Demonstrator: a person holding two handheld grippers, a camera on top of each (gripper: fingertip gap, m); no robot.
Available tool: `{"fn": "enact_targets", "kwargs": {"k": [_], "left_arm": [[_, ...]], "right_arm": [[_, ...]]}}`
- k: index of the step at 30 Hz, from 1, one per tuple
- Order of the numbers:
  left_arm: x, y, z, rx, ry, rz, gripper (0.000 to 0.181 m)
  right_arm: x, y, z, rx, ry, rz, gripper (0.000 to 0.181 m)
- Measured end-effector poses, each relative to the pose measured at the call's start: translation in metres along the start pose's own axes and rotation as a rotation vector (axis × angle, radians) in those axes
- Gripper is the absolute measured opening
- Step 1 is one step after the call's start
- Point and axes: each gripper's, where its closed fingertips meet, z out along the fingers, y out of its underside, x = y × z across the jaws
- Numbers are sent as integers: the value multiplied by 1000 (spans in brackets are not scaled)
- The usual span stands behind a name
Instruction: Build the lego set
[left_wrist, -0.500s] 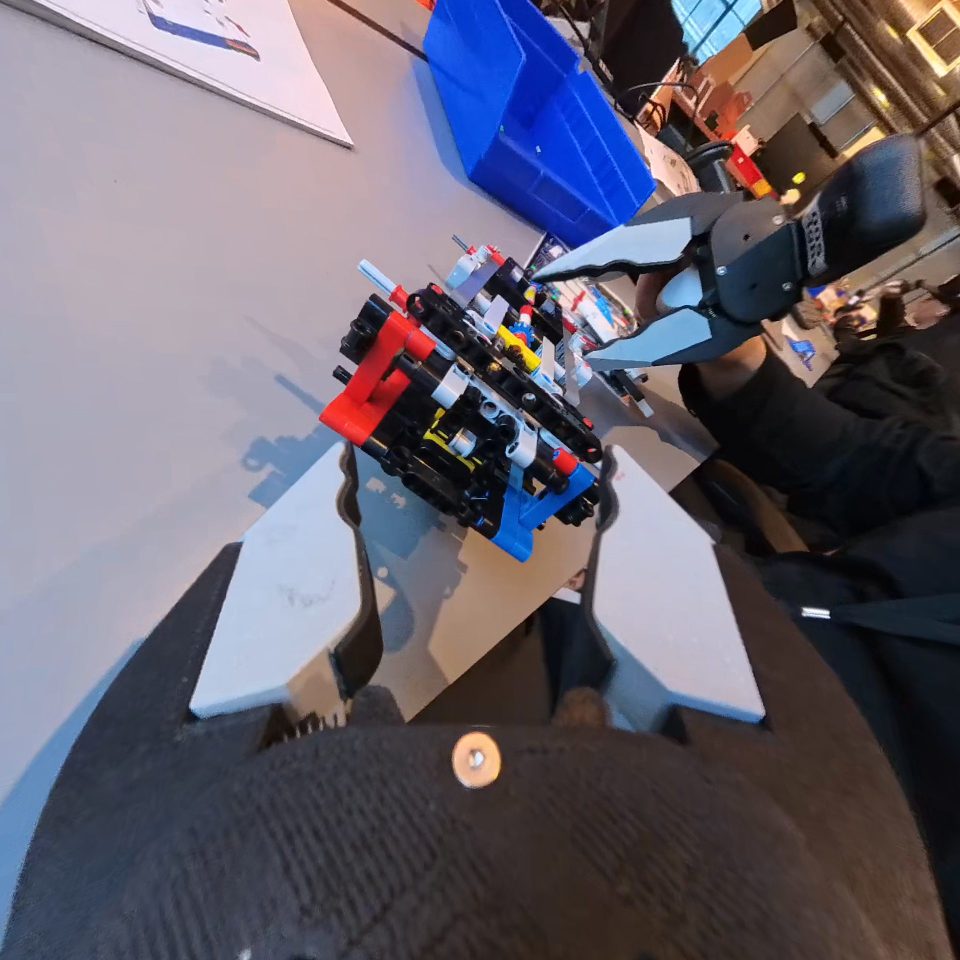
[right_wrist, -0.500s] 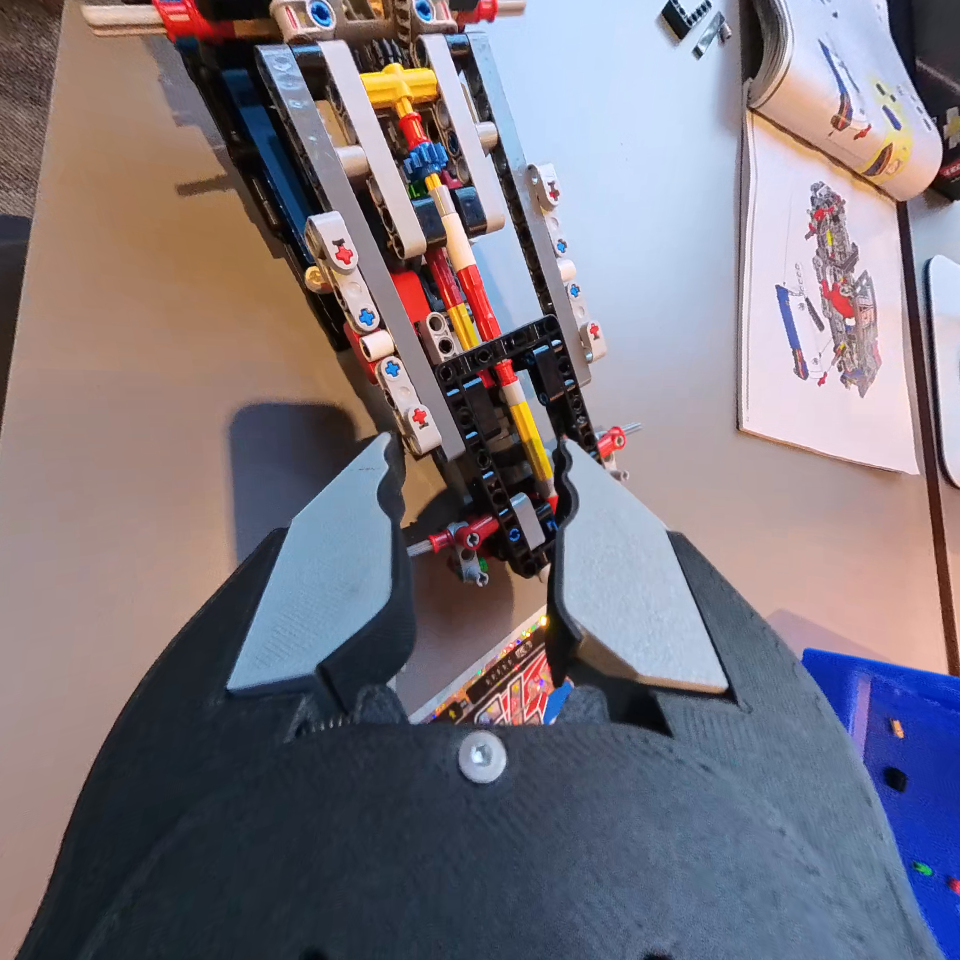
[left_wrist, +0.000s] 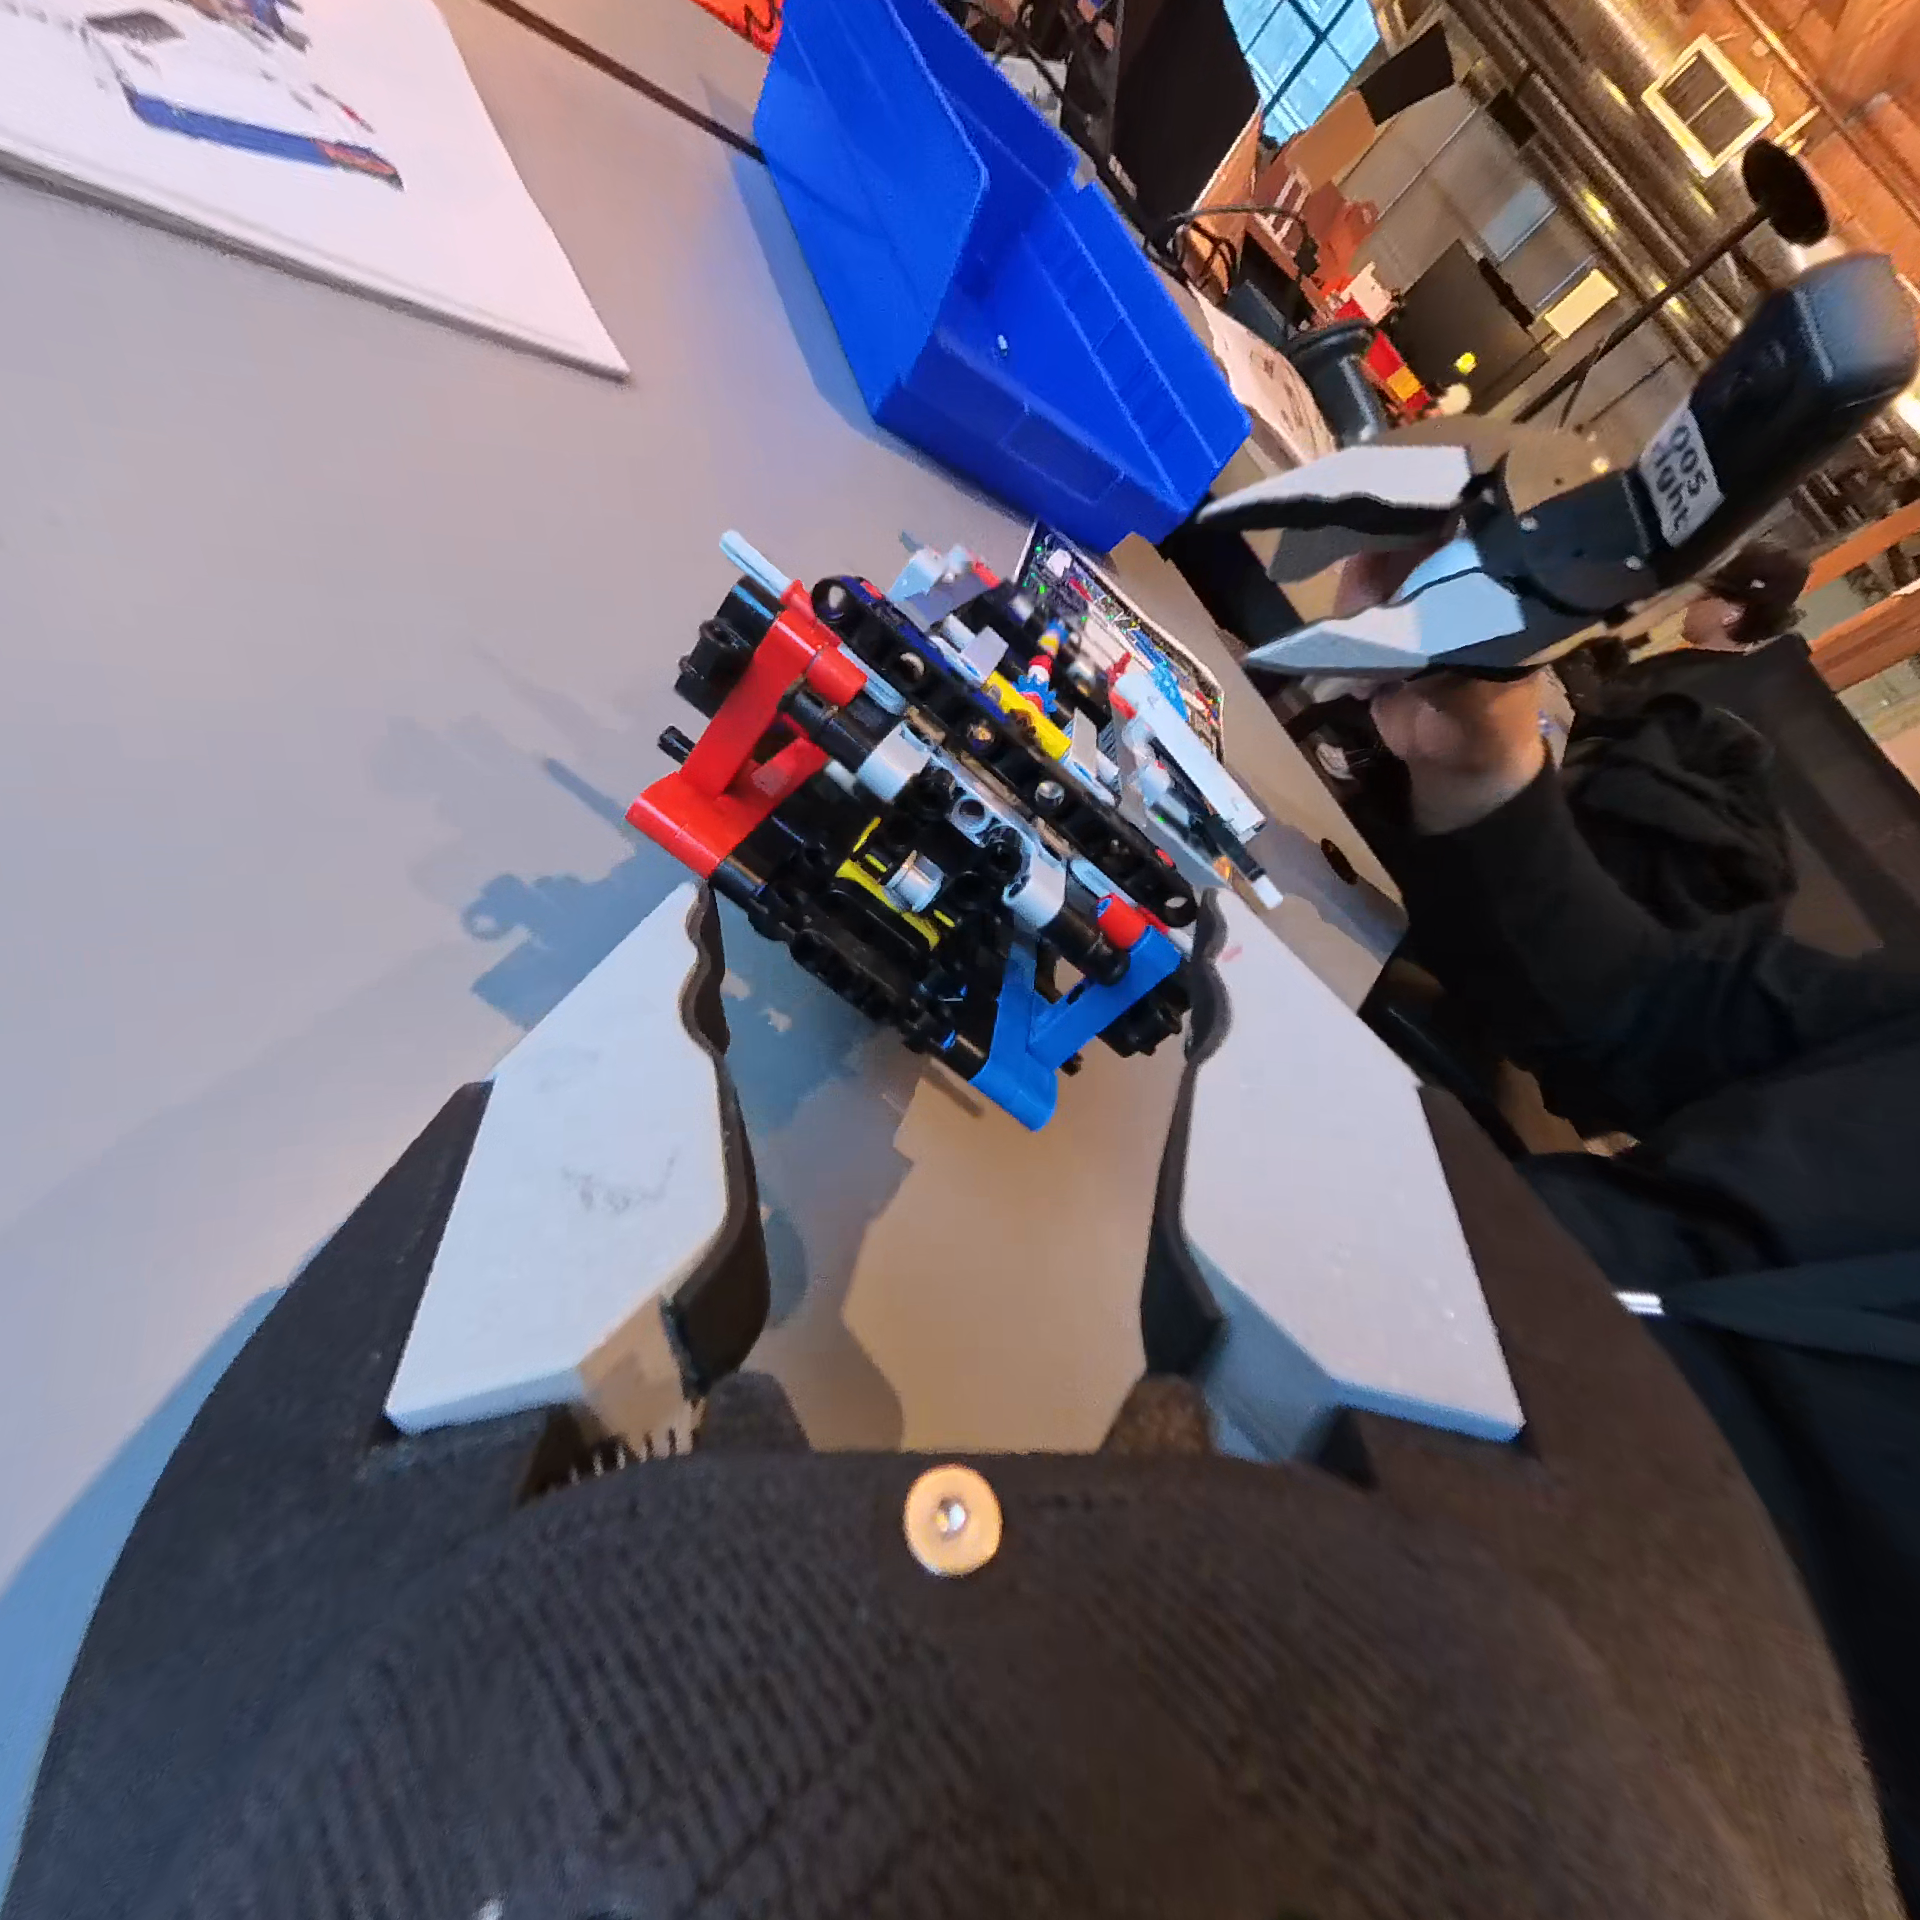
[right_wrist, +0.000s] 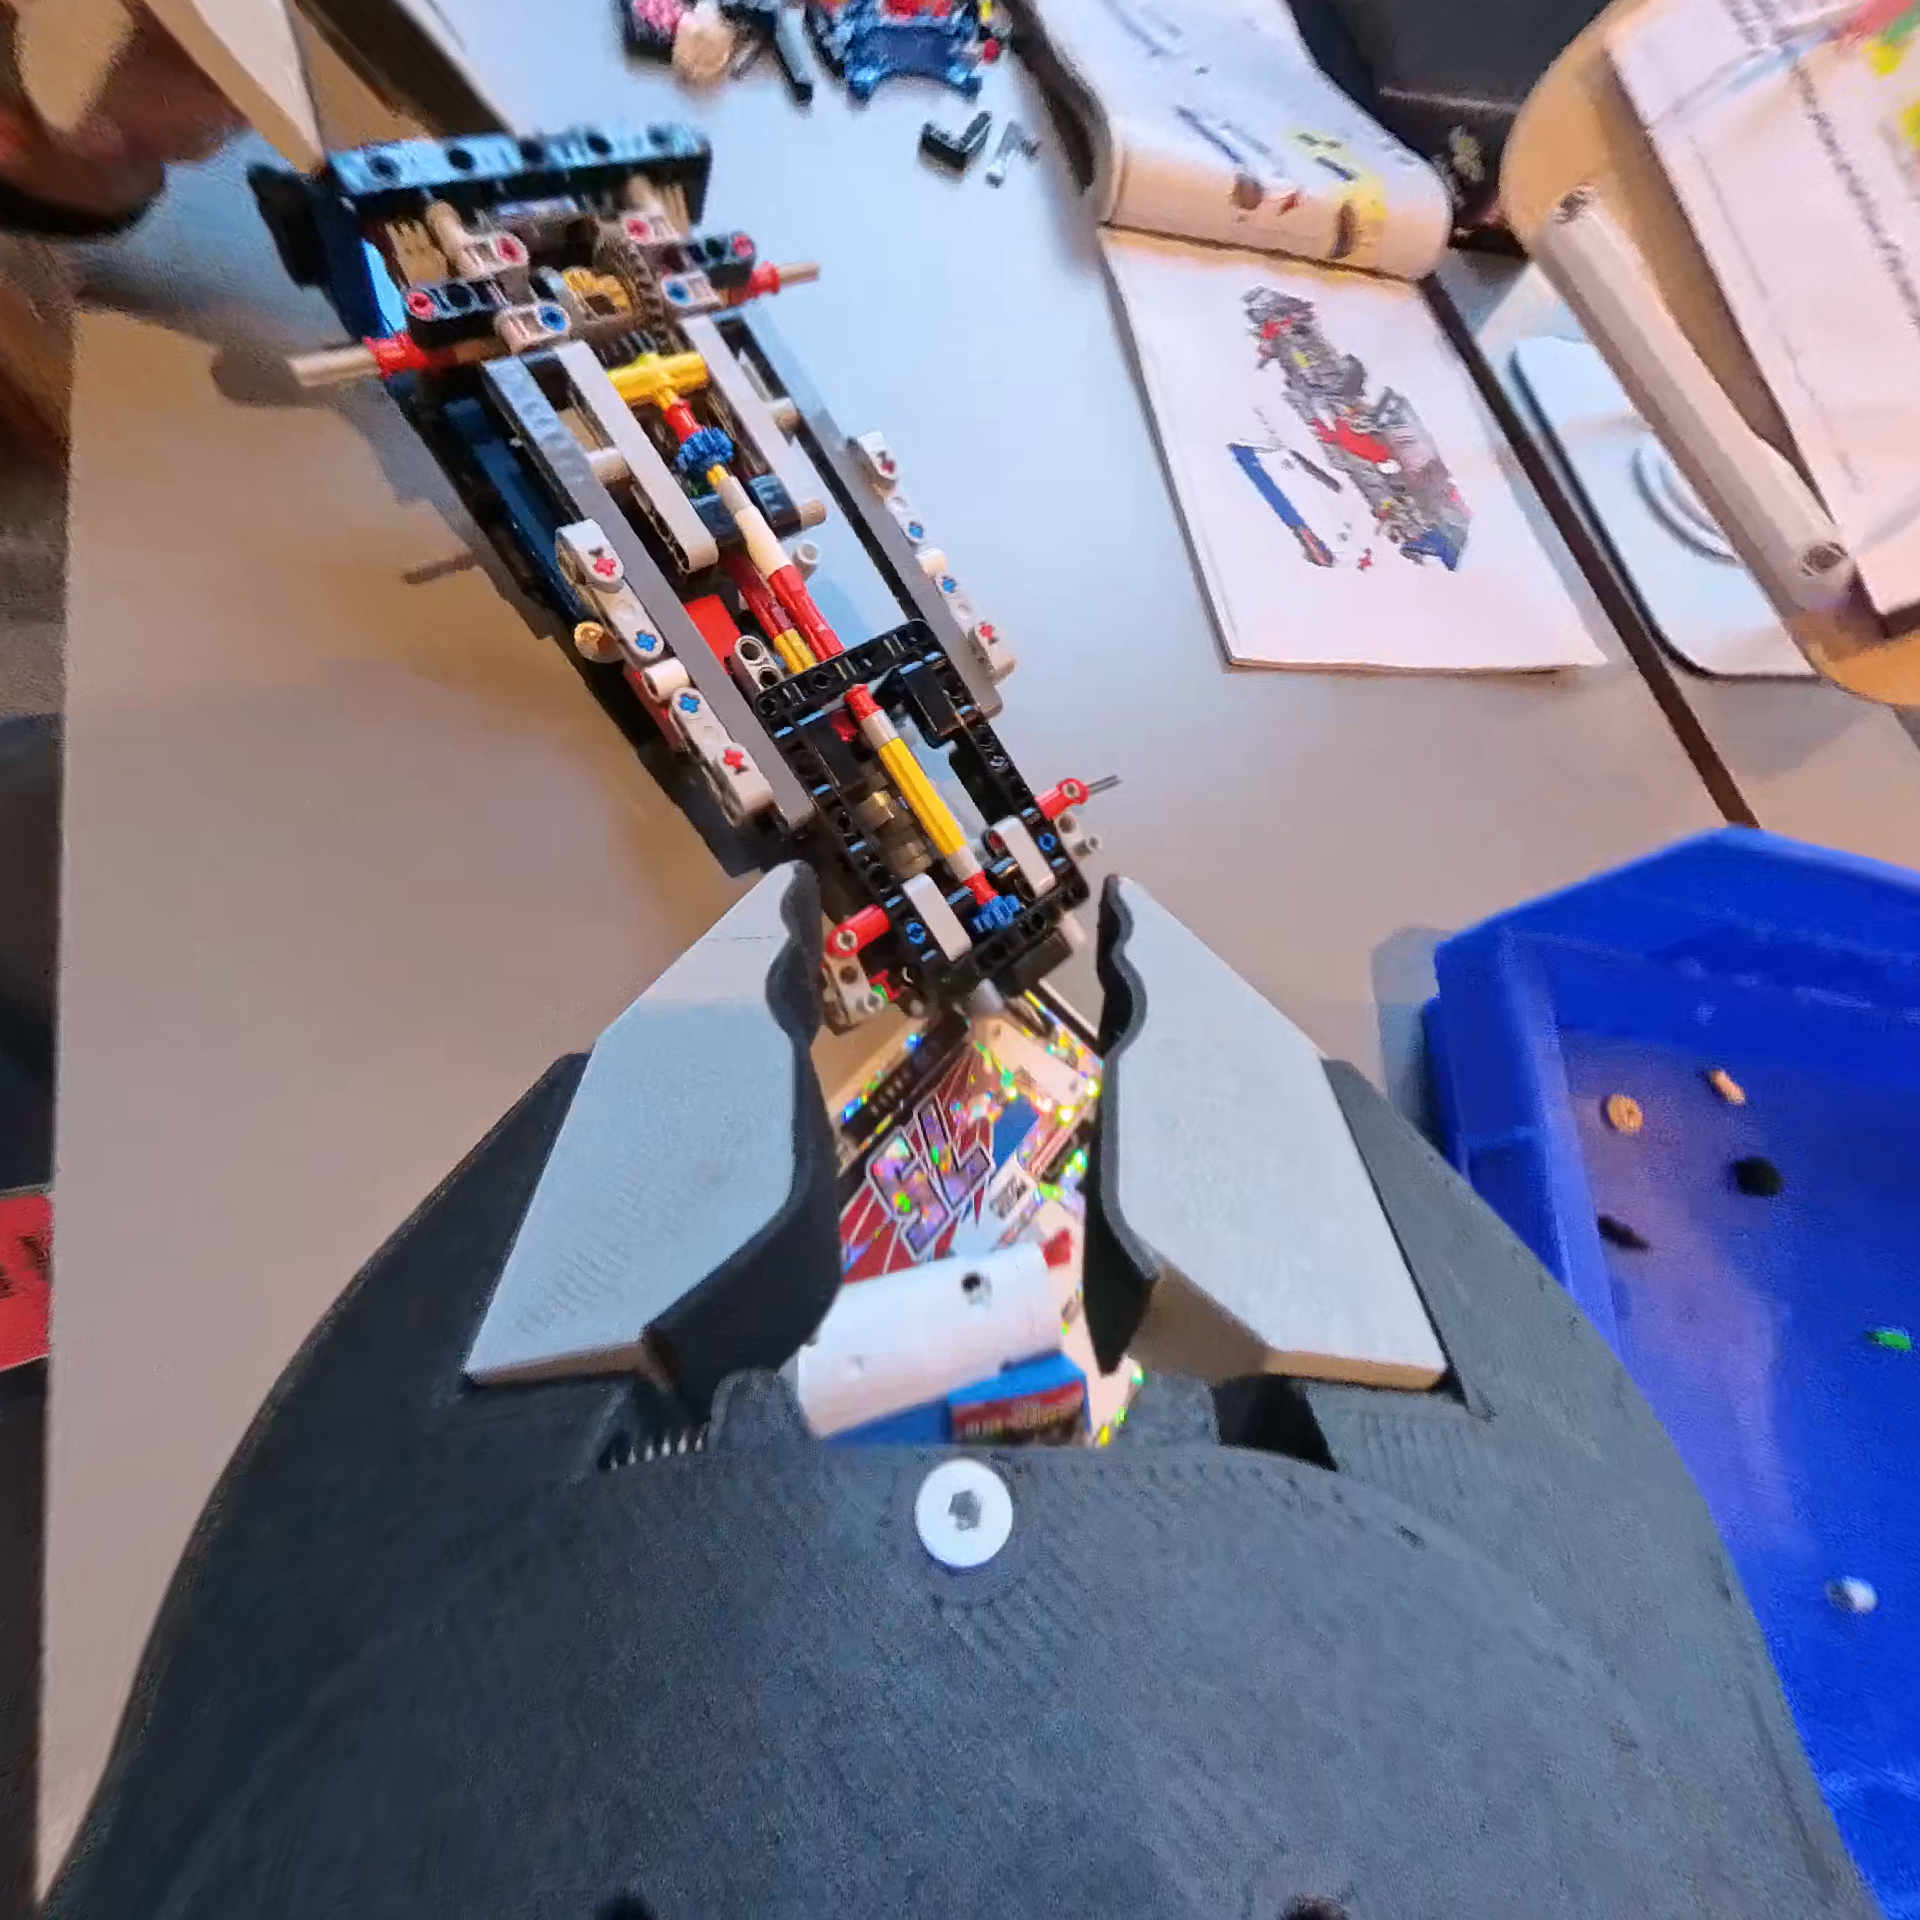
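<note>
Both my grippers spread, holding nothing: left gripper (left_wrist: 951, 935) at near end of the long black-grey-red brick chassis (right_wrist: 727, 582) on the grey table (right_wrist: 260, 831), right gripper (right_wrist: 951, 935) at its other end. Frame and driveline built; bodywork left, loose parts in blue plastic bin (right_wrist: 1714, 1195).

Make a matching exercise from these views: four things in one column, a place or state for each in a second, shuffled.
Things:
1. lego chassis
2. blue bin
3. instruction booklet
4. sticker sheet

Places or states:
A. lying open, beyond the bin
B. standing on the table between both grippers
C. shiny, below the right gripper
D. holding a few small loose pieces

Pairs: 1-B, 2-D, 3-A, 4-C
</note>
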Motion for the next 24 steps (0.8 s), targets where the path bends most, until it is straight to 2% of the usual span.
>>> {"fn": "enact_targets", "kwargs": {"k": [4, 7, 9, 14, 24], "left_arm": [[-2, -7, 7, 0, 22, 4, 87], [1, -5, 5, -1, 27, 7, 89], [3, -4, -1, 3, 13, 16, 90], [11, -3, -24, 50, -56, 77, 89], [8, 16, -21, 17, -98, 93, 86]], "right_arm": [[15, 12, -25, 0, 25, 103, 50], [11, 18, -42, 34, 9, 178, 50], [8, 32, -49, 21, 23, 198, 51], [0, 79, -58, -46, 47, 281, 53], [-7, 111, -69, -75, 79, 479, 56]]}}
